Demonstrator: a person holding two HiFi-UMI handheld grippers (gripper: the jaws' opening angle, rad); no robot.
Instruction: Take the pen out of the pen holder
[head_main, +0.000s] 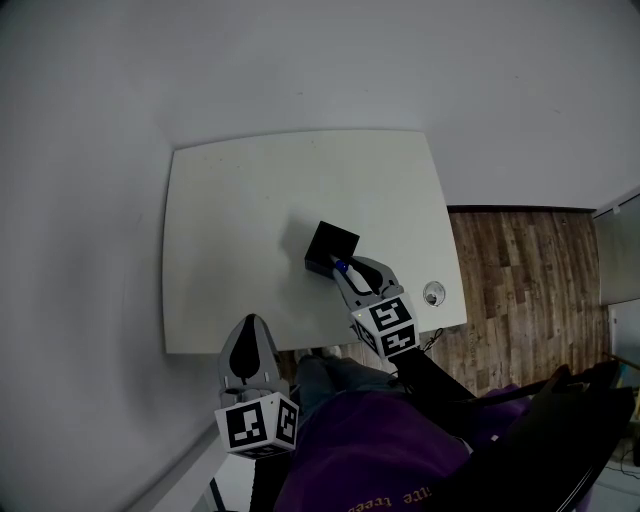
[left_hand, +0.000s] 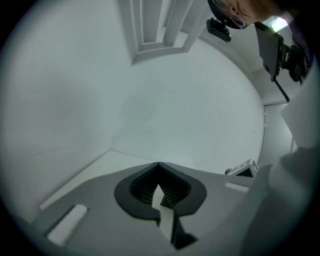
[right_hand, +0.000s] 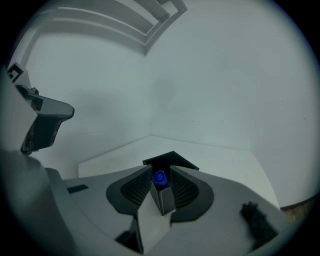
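Pinching the pen (right_hand: 159, 177) in the right claw (right_hand: 160, 183), close against the black pen holder (head_main: 330, 247).
Closed tight on the pen's dark body, rounded blue end poking out between the ribbed pads, just at the holder's near edge on the white bench (head_main: 260, 200). Left claw (left_hand: 159, 188) pressed together, gripping nothing, hanging at the bench's near edge, well apart from the holder.

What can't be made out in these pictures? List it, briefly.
- Rest of the pen: right gripper view shows only its blue end; the shut jaws of the right gripper cover it.
- Inside of the pen holder: head view, too dark and small.
- What the round object near the table edge is: head view, too small.
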